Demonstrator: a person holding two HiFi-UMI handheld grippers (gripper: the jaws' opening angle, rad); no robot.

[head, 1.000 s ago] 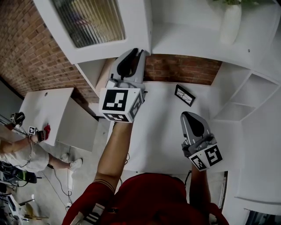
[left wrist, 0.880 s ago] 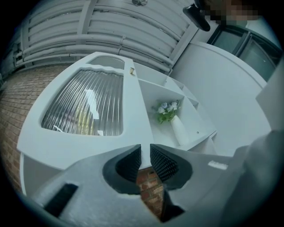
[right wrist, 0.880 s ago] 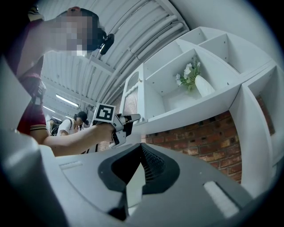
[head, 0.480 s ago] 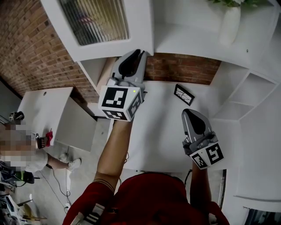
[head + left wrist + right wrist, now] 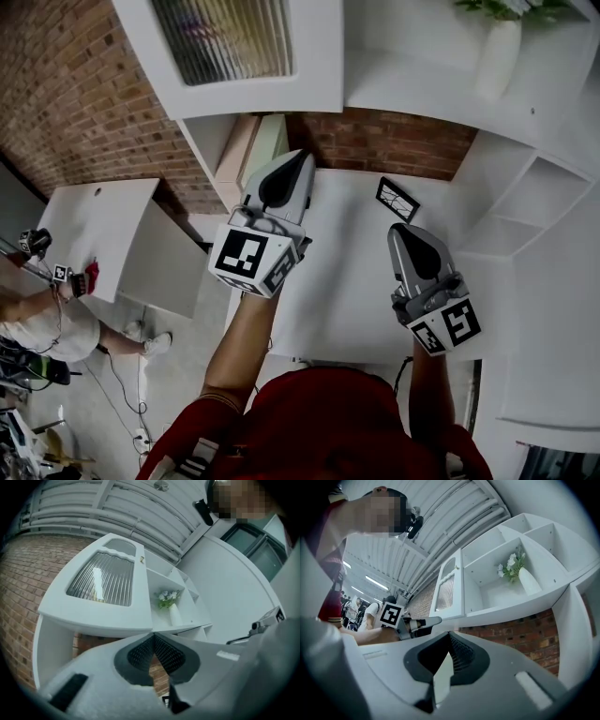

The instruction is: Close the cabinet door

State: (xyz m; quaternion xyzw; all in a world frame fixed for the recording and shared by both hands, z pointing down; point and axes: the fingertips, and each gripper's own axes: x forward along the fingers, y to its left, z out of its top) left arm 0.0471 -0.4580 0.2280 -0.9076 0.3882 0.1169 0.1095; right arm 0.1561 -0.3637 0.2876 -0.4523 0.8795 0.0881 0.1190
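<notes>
Though white like the cabinet (image 5: pixel 319 56), table (image 5: pixel 347 267) against brick wall (image 5: pixel 384 145).

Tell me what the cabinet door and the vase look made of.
Cabinet door: white matte painted board, probably wood or MDF, smooth and grainless; its pane looks like ribbed glass, with fine parallel ridges. Vase: white, smooth, likely ceramic, though plastic is possible.
</notes>
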